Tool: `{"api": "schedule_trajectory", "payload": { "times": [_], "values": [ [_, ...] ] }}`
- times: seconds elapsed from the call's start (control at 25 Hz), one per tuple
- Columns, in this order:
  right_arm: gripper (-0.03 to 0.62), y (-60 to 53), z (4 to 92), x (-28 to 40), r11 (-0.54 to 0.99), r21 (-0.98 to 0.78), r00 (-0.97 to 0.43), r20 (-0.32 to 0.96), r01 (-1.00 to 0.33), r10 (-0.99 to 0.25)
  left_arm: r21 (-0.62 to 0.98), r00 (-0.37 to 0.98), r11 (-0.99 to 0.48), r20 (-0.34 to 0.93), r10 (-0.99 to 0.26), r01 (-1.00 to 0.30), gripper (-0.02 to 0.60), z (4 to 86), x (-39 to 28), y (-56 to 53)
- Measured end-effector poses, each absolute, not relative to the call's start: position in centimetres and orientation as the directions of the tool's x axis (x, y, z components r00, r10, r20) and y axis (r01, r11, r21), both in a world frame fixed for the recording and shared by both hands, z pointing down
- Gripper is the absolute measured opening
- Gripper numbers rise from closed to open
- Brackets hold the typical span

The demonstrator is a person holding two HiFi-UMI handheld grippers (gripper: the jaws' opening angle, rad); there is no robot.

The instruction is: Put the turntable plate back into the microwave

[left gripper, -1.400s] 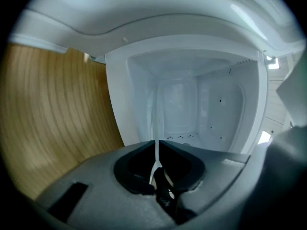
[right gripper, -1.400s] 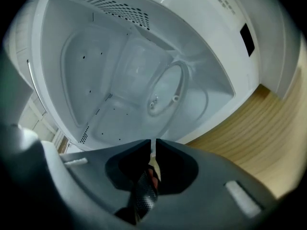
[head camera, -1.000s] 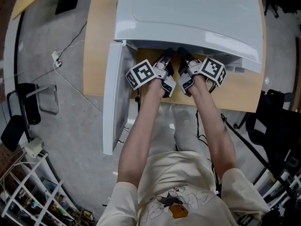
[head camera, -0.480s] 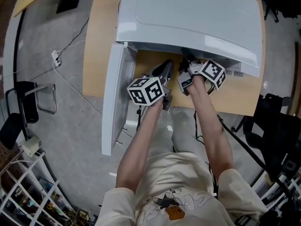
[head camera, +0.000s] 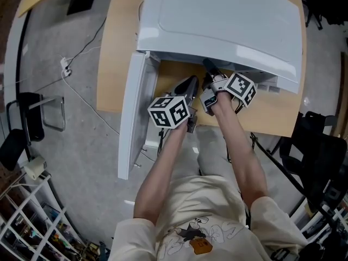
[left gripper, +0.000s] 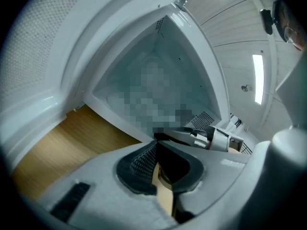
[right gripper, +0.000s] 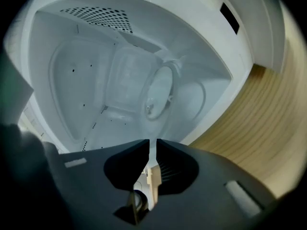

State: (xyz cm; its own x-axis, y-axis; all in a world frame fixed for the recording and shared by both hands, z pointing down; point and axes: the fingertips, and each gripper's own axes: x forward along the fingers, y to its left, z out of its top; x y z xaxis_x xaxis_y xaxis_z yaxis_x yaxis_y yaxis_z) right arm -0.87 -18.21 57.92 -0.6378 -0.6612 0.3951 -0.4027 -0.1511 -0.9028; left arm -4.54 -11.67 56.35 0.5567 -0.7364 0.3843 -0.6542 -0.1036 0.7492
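Microwave (head camera: 217, 20) glossy white; round, seemingly glass plate (right gripper: 160, 92) inside.

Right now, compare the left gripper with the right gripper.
Jaws: the left gripper is shut; the right gripper stands slightly apart, having just been opening. Place: the left gripper sits back over the table; the right gripper's tips reach under the microwave's front edge. Both are empty, facing the open cavity.

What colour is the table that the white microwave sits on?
Light honey-brown, with wood grain. The wooden table shows best in the head view.
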Motion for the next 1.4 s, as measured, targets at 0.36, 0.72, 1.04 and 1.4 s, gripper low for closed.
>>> {"api": "schedule_trajectory", "payload": {
  "times": [0.36,0.72,1.04,1.4],
  "values": [
    [0.006,-19.8,58.5,-2.0,-0.2,-0.898,-0.627,0.42,-0.393,-0.656,0.738,0.544,-0.1,0.392,-0.742,-0.668,-0.003,55.9,-5.5,-11.1],
    [0.006,-18.4,56.4,-1.5,-0.108,-0.879,-0.652,0.421,-0.464,-0.631,0.736,0.565,-0.12,0.393,-0.726,-0.666,-0.003,54.2,-5.1,-10.6],
    [0.006,-12.8,49.6,0.2,0.156,-0.78,-0.683,0.411,-0.606,-0.604,0.667,0.607,-0.23,0.412,-0.679,-0.709,-0.003,49.4,-3.6,-8.2],
    [0.006,-8.1,44.0,1.3,0.43,-0.451,-0.614,0.444,-0.782,-0.652,0.467,0.619,-0.421,0.452,-0.643,-0.778,-0.003,45.1,-2.7,-5.8]
  ]
}}
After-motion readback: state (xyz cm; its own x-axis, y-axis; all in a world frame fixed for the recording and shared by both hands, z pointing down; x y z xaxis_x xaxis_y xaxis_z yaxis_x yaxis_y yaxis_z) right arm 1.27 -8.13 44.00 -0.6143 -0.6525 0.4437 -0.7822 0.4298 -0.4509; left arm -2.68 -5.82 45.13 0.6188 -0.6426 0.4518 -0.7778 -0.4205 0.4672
